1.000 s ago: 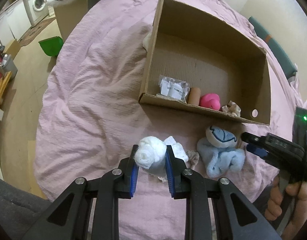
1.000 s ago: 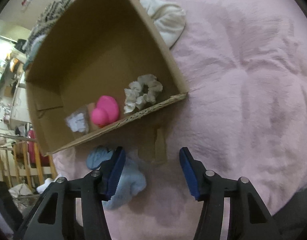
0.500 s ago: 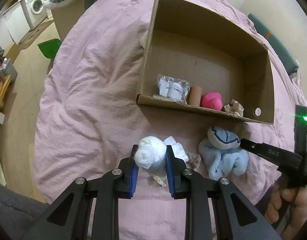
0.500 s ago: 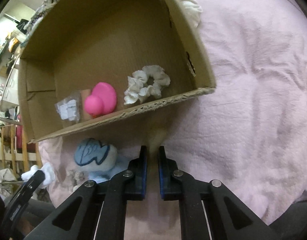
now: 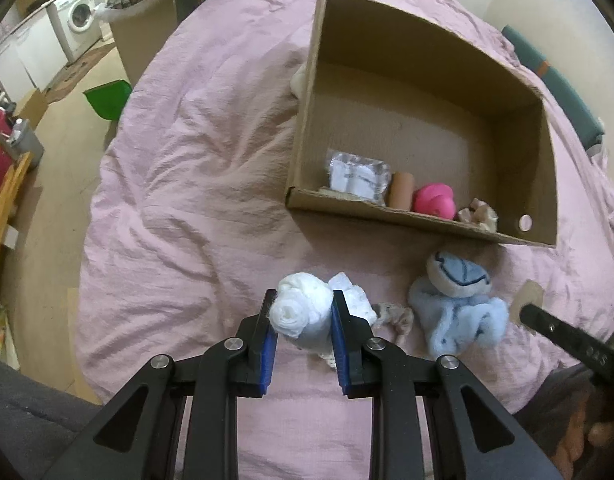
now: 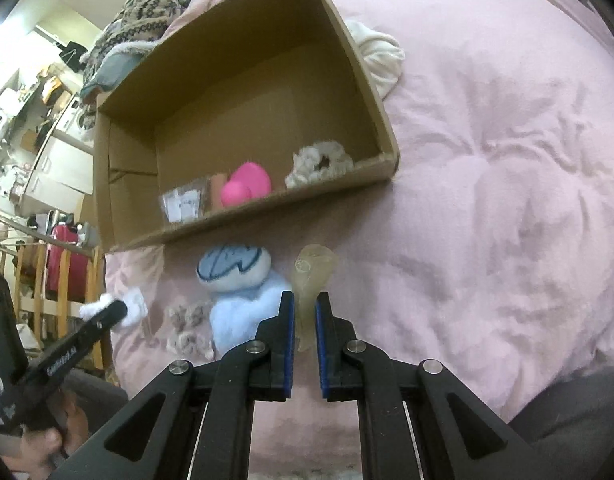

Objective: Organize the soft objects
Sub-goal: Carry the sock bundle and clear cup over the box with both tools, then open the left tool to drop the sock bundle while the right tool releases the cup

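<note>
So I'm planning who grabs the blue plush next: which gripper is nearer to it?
Right. The right gripper, shut on a translucent soft piece, sits right beside the blue plush; the left gripper, holding a white sock roll, is farther off.

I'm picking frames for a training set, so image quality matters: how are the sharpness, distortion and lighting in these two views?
Left wrist view: strong fisheye bending with dark corners; the white sock roll in the left gripper is sharp; the cardboard box shades its own floor. Right wrist view: same bending; the translucent beige piece held by the right gripper looks soft; the room at upper left is blown out.
</note>
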Tool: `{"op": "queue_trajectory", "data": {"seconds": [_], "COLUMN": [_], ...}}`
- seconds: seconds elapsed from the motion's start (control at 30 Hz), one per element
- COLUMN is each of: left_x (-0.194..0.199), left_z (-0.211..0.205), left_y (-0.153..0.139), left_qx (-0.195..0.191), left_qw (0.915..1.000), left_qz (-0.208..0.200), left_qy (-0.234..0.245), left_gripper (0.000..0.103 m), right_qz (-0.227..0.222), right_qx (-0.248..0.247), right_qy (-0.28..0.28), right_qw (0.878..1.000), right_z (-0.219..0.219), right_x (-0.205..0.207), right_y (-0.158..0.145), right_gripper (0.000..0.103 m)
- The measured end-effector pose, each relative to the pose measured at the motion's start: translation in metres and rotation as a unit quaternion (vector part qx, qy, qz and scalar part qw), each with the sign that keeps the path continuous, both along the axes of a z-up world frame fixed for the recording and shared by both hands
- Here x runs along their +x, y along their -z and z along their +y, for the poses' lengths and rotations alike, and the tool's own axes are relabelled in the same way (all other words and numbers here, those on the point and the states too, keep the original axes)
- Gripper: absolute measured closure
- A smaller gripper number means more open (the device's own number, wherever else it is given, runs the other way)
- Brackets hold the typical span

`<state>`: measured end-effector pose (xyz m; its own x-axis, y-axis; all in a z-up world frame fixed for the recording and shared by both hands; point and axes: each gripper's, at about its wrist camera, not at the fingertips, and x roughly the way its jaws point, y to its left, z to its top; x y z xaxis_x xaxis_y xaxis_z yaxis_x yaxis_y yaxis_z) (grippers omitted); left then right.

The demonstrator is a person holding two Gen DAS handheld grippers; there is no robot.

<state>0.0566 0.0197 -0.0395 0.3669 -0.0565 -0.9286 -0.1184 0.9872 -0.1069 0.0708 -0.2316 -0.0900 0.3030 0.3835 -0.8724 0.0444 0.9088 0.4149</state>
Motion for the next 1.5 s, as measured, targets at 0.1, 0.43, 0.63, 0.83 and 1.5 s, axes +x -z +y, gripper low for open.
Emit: {"op": "queue_trajectory", "data": {"seconds": [0.1,0.43,0.63,0.83,1.5], "left_x": [0.0,-0.006,-0.009,0.006,0.094], "left_z": [0.002,0.007,0.005,0.006,-0.044], "left_y": [0.004,-0.014,-0.041,-0.081,-0.038], "left_qx": [0.006,0.035,0.043,0.059,0.074], "left_qw": [1.0,0.9986,0.9946,0.9851,0.9794], "left_qz": [0.006,-0.036,-0.093,-0.161,-0.168], "left_qy": [-0.004,-0.017,-0.02,-0.013,0.083], "left_gripper": [0.081,0.081,0.081,0.081,0.081], "right_qz": [-0.005,-0.059,-0.111,-0.159,-0.148], "right_qx": [-0.006,0.004,0.004,0.01,-0.035], "right_qy": [-0.001,-0.005,0.004,0.011,-0.031], "right_qw": [1.0,0.998,0.994,0.987,0.988], "right_z": [0.0,-0.008,-0.015,-0.021,0.003], "right_x": [-0.004,-0.016,-0.021,-0.006,0.07], "right_y": [-0.002,-0.03,-0.056,-0.085,-0.054], "right_gripper": [0.092,0.092,0.092,0.092,0.092]}}
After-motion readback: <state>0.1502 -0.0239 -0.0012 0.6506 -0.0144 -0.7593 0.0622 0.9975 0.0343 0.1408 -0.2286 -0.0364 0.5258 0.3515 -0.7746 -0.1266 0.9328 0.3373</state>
